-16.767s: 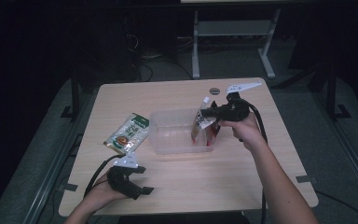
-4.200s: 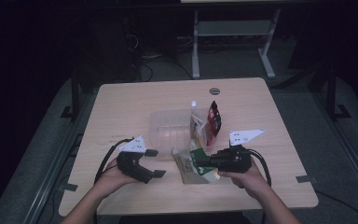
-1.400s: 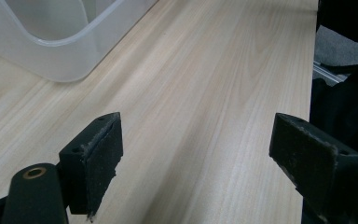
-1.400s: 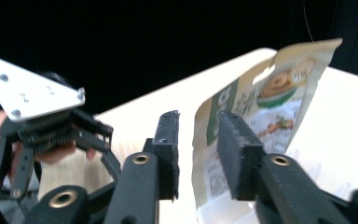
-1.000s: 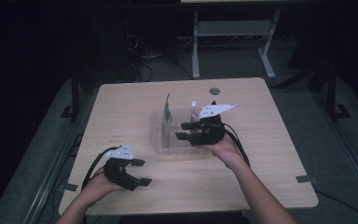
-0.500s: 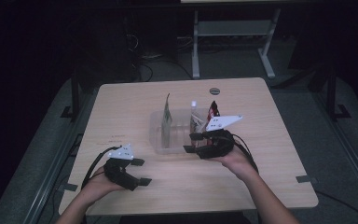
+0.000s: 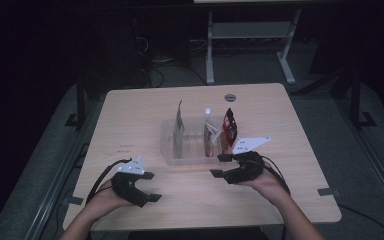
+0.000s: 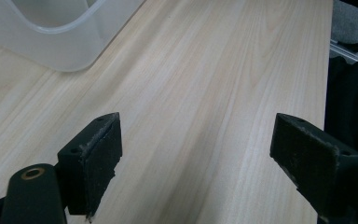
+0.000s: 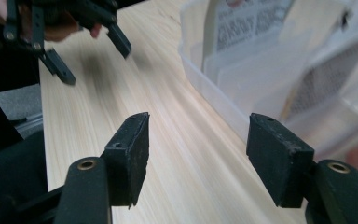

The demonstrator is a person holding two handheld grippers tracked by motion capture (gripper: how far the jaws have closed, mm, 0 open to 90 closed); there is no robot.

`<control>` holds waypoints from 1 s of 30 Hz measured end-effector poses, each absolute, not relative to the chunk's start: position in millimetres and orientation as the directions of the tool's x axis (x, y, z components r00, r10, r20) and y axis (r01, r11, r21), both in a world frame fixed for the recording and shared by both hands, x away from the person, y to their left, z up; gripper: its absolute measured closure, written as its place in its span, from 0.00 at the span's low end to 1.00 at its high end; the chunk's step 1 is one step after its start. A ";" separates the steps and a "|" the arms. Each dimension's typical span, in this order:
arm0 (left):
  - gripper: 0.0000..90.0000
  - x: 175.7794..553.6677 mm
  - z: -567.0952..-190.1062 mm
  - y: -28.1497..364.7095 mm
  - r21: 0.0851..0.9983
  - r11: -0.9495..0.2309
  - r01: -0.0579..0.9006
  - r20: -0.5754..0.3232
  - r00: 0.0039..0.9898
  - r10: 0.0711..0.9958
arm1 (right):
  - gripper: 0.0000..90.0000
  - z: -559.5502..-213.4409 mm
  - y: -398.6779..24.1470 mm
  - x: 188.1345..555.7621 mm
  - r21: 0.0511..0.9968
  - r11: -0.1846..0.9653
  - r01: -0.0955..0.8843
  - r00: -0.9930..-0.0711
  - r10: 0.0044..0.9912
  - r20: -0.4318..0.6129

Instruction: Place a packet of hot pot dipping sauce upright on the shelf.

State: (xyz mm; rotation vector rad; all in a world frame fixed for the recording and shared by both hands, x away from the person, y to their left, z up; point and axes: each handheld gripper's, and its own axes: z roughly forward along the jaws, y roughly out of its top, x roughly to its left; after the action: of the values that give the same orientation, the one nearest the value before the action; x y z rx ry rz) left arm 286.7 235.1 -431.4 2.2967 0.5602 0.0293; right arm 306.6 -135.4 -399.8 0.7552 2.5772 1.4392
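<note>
The left gripper [image 7: 149, 186] rests at 7 o'clock on the table [image 7: 130, 115], jaws wide apart and empty. The clear bin [image 7: 167, 150] stands at the centre with three packets upright inside. The right gripper [image 7: 219, 166] at 5 o'clock has just been opening, with nothing between its jaws.

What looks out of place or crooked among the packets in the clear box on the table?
Nothing is spilled or damaged. Three packets stand on edge in the clear box: a green packet at its left end, a white packet and a red packet at its right. The green one stands apart from the other two. Both grippers are open and hold nothing.
</note>
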 end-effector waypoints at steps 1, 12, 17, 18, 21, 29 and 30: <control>0.18 286.7 -431.5 235.4 0.685 -0.620 0.383 -0.142 0.905 0.401 | 0.41 -401.4 -138.8 305.3 0.819 0.437 0.373 -0.872 0.466 0.148; 0.18 287.1 -432.7 238.6 0.670 -0.640 0.377 -0.111 0.903 0.415 | 0.36 -416.5 -184.7 293.0 0.796 0.450 0.404 -0.822 0.560 0.101; 0.18 288.3 -434.7 241.5 0.650 -0.661 0.374 -0.089 0.902 0.422 | 0.33 -424.4 -206.4 287.9 0.786 0.441 0.434 -0.794 0.600 0.101; 0.18 288.3 -435.4 242.1 0.648 -0.664 0.373 -0.082 0.901 0.427 | 0.33 -426.4 -210.1 287.1 0.782 0.449 0.433 -0.789 0.608 0.088; 0.18 288.7 -436.8 245.5 0.635 -0.677 0.372 -0.067 0.900 0.431 | 0.31 -432.1 -220.0 284.6 0.765 0.468 0.442 -0.778 0.625 0.067; 0.18 289.5 -442.2 252.4 0.609 -0.702 0.368 -0.061 0.905 0.422 | 0.29 -442.2 -234.6 285.0 0.740 0.503 0.446 -0.779 0.625 0.044; 0.18 289.4 -442.9 252.7 0.607 -0.701 0.374 -0.066 0.903 0.424 | 0.29 -443.2 -235.2 285.1 0.738 0.506 0.447 -0.782 0.622 0.048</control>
State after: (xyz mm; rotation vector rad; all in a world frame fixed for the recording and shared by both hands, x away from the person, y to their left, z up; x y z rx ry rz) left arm 289.4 252.7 -442.9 2.4217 0.5685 0.1029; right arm 285.1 -235.2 -443.2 0.9119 2.5252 1.1395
